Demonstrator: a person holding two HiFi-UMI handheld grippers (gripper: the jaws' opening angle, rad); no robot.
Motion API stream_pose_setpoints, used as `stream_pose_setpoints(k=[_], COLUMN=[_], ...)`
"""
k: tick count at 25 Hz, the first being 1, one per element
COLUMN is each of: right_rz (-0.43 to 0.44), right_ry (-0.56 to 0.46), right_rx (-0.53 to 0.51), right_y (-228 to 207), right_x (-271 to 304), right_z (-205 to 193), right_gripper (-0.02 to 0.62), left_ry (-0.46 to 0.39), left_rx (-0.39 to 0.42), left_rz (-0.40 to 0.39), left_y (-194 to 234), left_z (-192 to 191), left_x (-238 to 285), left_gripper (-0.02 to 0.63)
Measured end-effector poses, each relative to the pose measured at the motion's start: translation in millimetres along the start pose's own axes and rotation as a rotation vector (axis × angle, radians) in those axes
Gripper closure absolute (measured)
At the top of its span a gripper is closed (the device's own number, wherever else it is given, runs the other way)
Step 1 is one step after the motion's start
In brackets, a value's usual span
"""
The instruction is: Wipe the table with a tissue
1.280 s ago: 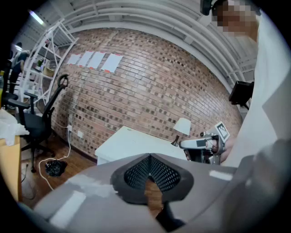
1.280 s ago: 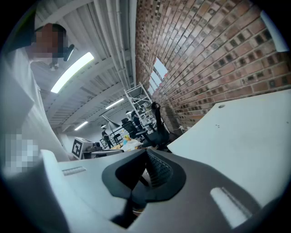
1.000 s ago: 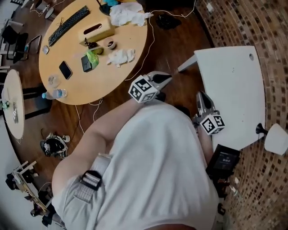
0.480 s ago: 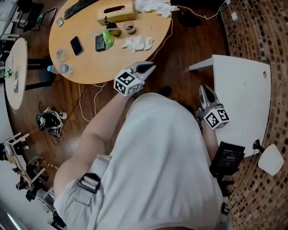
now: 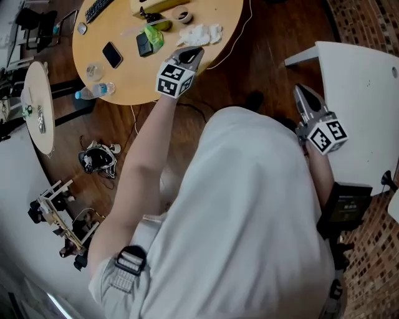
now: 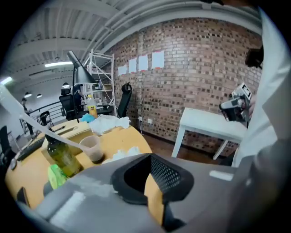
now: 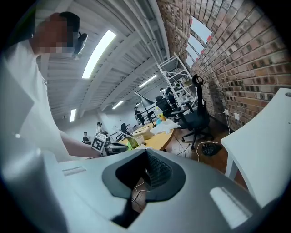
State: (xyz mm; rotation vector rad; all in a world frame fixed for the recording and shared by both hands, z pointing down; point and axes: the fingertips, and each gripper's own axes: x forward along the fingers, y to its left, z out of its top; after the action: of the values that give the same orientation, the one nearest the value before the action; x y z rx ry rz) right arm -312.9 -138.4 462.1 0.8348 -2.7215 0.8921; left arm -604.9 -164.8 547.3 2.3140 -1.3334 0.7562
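So the left gripper (image 5: 191,53) is reaching out over the near edge of the round wooden table (image 5: 124,78). Its jaws are pinched together with nothing in them. The crumpled white tissue (image 5: 199,33) is lying on the tabletop just past the gripper's tips and a bit to the right. It's really close, but I can't tell if they're actually touching. Left of the tissue there's a green packet (image 5: 156,37) right beside a dark phone (image 5: 144,43), and another phone (image 5: 113,55) is further left. A water bottle (image 5: 93,91) is lying on its side by the table's near-left edge. A small cup (image 5: 182,16) sits just beyond the tissue on the far side. The right gripper (image 5: 303,95) is well apart from all that, off on the right beside the left edge of the white table (image 5: 368,87). It's also closed up and empty. In the right gripper view, all you see through the thin slit between its jaws is floor and a bit of cable.
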Motion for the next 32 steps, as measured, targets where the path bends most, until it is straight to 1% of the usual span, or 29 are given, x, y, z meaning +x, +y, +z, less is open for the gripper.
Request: stream_pose_setpoints(k=[4, 6, 8, 10, 15, 17, 20, 22, 23, 26, 29, 32], right_rz=[-0.032, -0.062, -0.096, -0.126, -0.19, -0.221, -0.254, -0.265, -0.27, -0.274, -0.276, -0.277], right_ry=[-0.006, -0.016, -0.029, -0.041, -0.072, -0.081, -0.094, -0.097, -0.099, -0.101, -0.101, -0.102], right_rx=[0.008, 0.016, 0.027, 0.036, 0.062, 0.08, 0.104, 0.111, 0.114, 0.115, 0.111, 0.116], right_y=[-2, -3, -5, -11, -24, -29, -34, -36, -36, -37, -38, -38], right_x=[-16, -27, -37, -45, -62, -70, -76, -79, -80, -82, -82, -83], right_z=[5, 8, 9, 8, 5, 2, 0, -2, -2, -2, -2, -4], right_gripper=[0.588, 0.588, 0.588, 0.588, 0.588, 0.588, 0.588, 0.588, 0.588, 0.588, 0.588, 0.588], left_ry=[0.12, 0.203, 0.284, 0.345, 0.442, 0.478, 0.514, 0.528, 0.529, 0.499, 0.41, 0.3], left_rx=[0.14, 0.195, 0.215, 0.195, 0.024, -0.016, -0.013, 0.0, 0.0, -0.022, -0.076, -0.157], left_rz=[0.041, 0.06, 0.068, 0.068, 0.074, 0.076, 0.054, 0.039, 0.036, 0.052, 0.079, 0.1], left_y=[26, 40, 53, 61, 72, 74, 73, 70, 68, 69, 74, 76], left_z=[5, 5, 1, -4, -17, -26, -35, -38, -39, -36, -26, -18], left_x=[17, 23, 31, 42, 58, 62, 69, 73, 75, 73, 63, 46], left_gripper=[0.598, 0.536, 0.499, 0.474, 0.414, 0.416, 0.443, 0.481, 0.511, 0.544, 0.549, 0.549])
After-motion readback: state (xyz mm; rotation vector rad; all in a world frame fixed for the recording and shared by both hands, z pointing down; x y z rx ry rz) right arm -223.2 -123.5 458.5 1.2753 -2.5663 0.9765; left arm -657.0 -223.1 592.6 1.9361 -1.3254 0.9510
